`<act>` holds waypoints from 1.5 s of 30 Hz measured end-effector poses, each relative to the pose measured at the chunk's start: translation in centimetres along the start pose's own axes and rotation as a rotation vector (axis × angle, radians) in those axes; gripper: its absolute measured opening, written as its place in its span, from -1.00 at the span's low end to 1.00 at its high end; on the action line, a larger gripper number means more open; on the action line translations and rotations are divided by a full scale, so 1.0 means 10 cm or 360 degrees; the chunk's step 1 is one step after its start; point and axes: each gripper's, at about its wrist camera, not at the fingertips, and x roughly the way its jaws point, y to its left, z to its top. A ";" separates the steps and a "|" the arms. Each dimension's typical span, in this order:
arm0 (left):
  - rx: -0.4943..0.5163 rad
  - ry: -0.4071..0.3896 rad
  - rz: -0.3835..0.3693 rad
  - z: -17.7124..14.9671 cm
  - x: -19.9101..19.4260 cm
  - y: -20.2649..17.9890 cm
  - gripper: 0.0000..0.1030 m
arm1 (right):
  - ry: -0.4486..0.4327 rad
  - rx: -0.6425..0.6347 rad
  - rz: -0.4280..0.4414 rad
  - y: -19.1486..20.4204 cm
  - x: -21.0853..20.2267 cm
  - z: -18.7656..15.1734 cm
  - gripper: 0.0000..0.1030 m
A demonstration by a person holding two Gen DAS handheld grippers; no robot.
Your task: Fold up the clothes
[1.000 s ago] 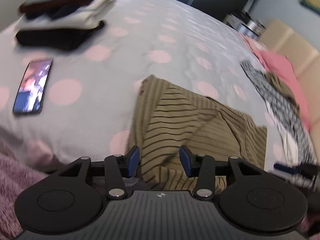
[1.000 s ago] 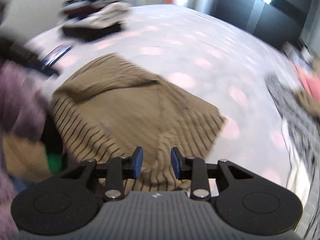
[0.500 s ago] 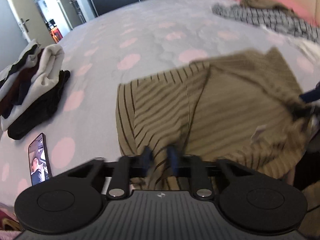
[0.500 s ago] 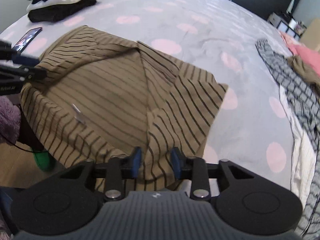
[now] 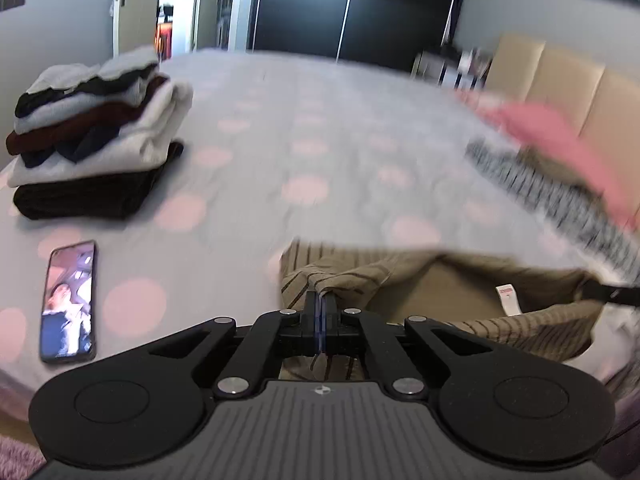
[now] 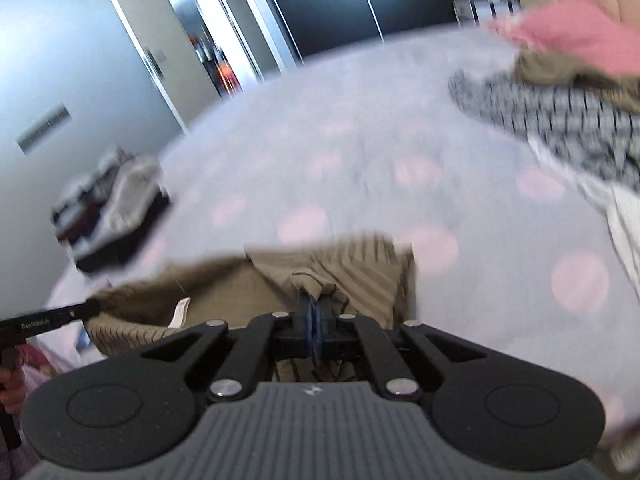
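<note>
Left gripper: jaws closed on a bunched fold of the shirt, at its left end.
Right gripper: jaws closed on a fold at the shirt's right end.
Shirt: olive with dark stripes, at the bed's near edge, slung between the two grippers; inside shows, with a white label.
Phone: flat near the bed's near left corner, screen lit.
Stack: folded clothes beyond the phone, by the bed's left edge.
Pile: unfolded checked, olive and pink clothes, blurred, along the bed's right edge.
</note>
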 end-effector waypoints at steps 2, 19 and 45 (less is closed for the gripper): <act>0.0056 -0.0068 -0.0006 0.02 -0.02 -0.04 -1.00 | -0.0049 -0.0041 -0.0004 0.01 0.02 0.02 -0.95; 0.0368 0.0188 -0.0030 -0.21 0.08 -0.22 -0.97 | 0.0246 -0.0396 -0.0114 0.18 0.03 -0.18 -0.52; 0.1907 0.0477 -0.0383 -0.94 0.46 -0.74 -0.87 | 0.0766 -0.1939 0.0164 0.79 0.45 -0.85 -0.88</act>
